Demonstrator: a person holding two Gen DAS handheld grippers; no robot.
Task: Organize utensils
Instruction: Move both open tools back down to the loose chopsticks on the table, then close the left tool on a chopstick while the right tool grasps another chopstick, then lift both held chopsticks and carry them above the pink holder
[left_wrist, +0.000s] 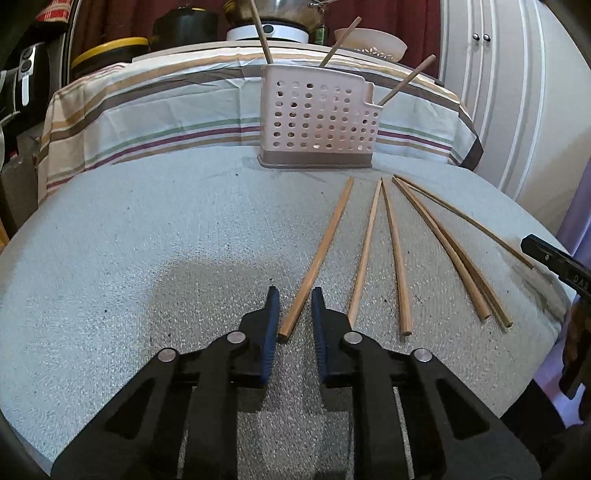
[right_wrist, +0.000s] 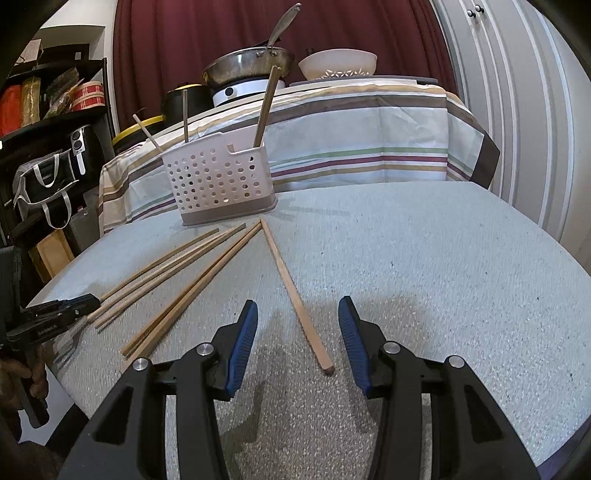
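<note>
One chopstick lies lower centre between the spread right gripper fingers — untouched. Another chopstick sits between the narrowly parted left gripper — no label is legible.

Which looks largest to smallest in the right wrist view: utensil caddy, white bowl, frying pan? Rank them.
1. utensil caddy, though it sits nearest.
2. frying pan and white bowl look alike in size; unranked.

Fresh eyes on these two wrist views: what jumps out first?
Six loose chopsticks fanned on the grey table, narrow ends toward the perforated pink utensil holder, which already has three sticks standing in it. Both grippers have open jaws: the left gripper sits at the butt of the leftmost chopstick, the right gripper straddles the rightmost chopstick.
</note>
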